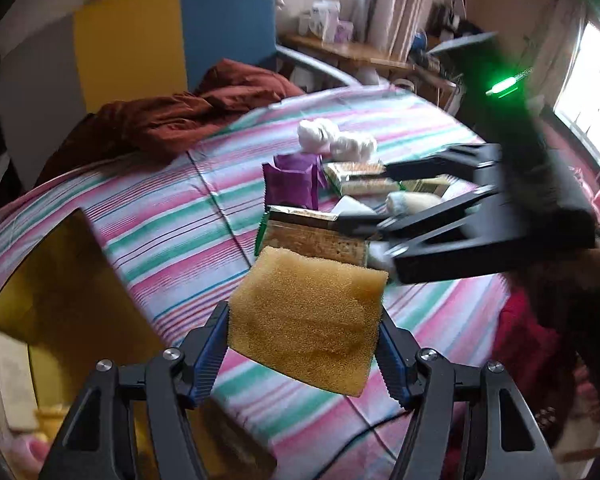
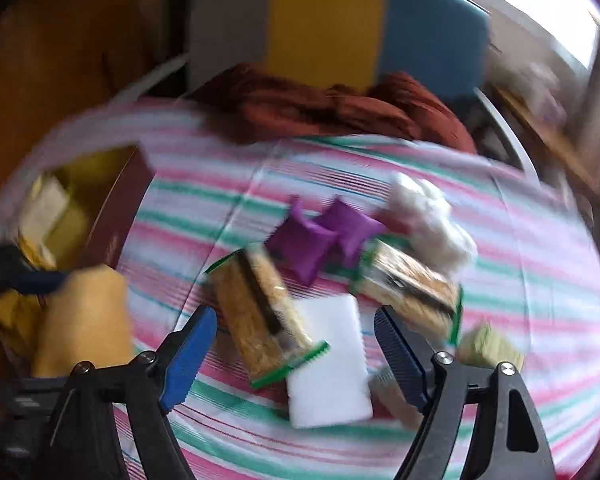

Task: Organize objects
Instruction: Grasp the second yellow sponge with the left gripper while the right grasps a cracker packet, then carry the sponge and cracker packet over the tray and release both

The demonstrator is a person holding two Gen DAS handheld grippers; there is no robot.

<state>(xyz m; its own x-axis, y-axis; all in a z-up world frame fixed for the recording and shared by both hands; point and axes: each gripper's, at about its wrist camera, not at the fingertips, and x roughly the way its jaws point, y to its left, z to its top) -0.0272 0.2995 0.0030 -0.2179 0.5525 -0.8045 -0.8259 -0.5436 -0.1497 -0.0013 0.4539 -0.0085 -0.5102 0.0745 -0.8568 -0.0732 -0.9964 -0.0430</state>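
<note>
Foam sponge (image 1: 306, 322): clamped between left gripper (image 1: 305, 354) fingers, lifted above striped bed (image 1: 172, 216).
Handling: soft, light, squashy; hold by opposite side edges.
Right gripper (image 2: 294, 354): fingers apart, empty, white block (image 2: 328, 360) lying between them.

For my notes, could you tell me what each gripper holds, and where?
Left gripper clamps the sponge by its two side edges; right gripper holds nothing.
</note>
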